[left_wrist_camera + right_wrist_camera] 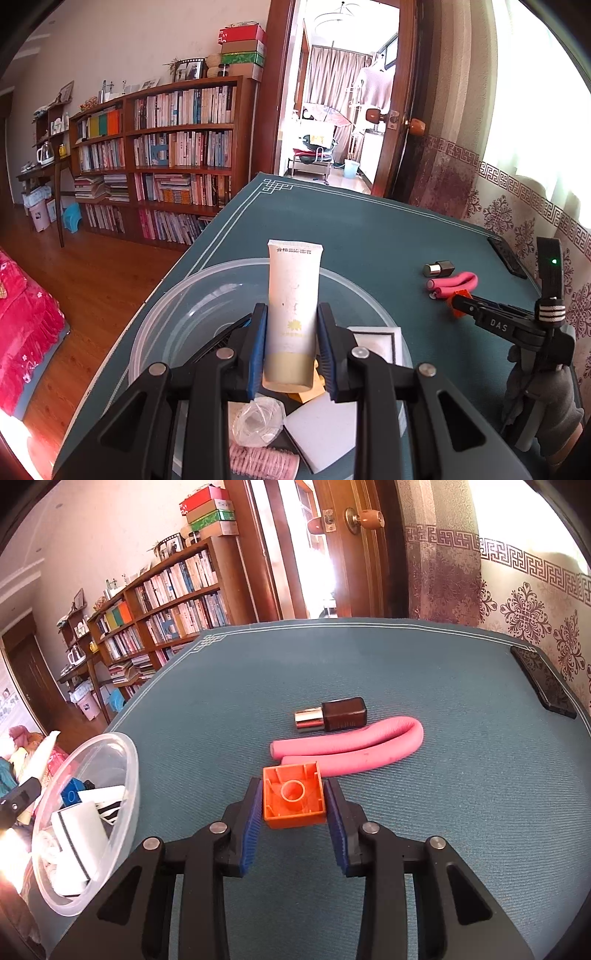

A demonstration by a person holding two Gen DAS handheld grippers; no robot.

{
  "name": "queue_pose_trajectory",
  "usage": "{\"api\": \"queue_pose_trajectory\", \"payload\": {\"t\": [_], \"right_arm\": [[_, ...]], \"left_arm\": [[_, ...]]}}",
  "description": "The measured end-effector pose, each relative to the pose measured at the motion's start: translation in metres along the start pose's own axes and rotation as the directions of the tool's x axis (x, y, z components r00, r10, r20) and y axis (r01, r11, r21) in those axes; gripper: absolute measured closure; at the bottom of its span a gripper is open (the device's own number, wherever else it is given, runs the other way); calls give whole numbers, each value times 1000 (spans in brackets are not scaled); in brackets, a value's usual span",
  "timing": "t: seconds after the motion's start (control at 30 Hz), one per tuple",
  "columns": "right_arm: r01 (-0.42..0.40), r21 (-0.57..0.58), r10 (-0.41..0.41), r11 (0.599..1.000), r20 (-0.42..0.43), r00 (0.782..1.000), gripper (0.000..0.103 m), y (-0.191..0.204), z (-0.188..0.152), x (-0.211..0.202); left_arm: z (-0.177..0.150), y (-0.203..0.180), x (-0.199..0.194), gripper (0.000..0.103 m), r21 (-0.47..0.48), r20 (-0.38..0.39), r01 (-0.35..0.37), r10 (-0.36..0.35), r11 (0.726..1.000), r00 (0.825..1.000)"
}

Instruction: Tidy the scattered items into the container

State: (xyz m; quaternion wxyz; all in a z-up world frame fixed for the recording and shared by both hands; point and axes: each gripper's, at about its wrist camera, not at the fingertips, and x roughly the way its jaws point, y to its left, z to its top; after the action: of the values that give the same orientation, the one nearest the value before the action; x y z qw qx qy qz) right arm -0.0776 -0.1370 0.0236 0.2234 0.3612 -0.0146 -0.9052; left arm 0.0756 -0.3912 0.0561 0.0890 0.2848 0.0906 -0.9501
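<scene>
My left gripper (pixel 291 325) is shut on a white tube (pixel 293 291) with a cream cap, holding it upright over the clear plastic bowl (pixel 155 317). The bowl holds a white block (pixel 325 432), a pink roller (pixel 262 461), a coil of clear string (pixel 258 421) and other small items. My right gripper (pixel 293 797) is shut on an orange toy brick (pixel 293 808), hollow side towards the camera, low over the teal table mat (pixel 406 849). Just beyond the brick lie a bent pink foam curler (pixel 354 749) and a small black bottle with a silver cap (pixel 332 714).
The bowl (pixel 125 775) stands at the table's left edge, to the left of my right gripper. A dark phone (pixel 543 683) lies at the mat's far right edge by the patterned wall. Past the table's left edge are wooden floor, a bookcase (pixel 177 147) and an open doorway.
</scene>
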Motion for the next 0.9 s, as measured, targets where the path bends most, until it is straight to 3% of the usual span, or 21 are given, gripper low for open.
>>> {"api": "queue_pose_trajectory", "payload": {"t": [0.37,0.9], "right_arm": [[-127,-45,129,991,27,991,67,43,2,-23],[-183,-69,183,981,-11,983,67,79,-5,-16]], "left_arm": [[0,14,0,73,-23,2,-17,17,1000,1000],[3,32,-9,73,-55,18,-26,27,998,999]]}}
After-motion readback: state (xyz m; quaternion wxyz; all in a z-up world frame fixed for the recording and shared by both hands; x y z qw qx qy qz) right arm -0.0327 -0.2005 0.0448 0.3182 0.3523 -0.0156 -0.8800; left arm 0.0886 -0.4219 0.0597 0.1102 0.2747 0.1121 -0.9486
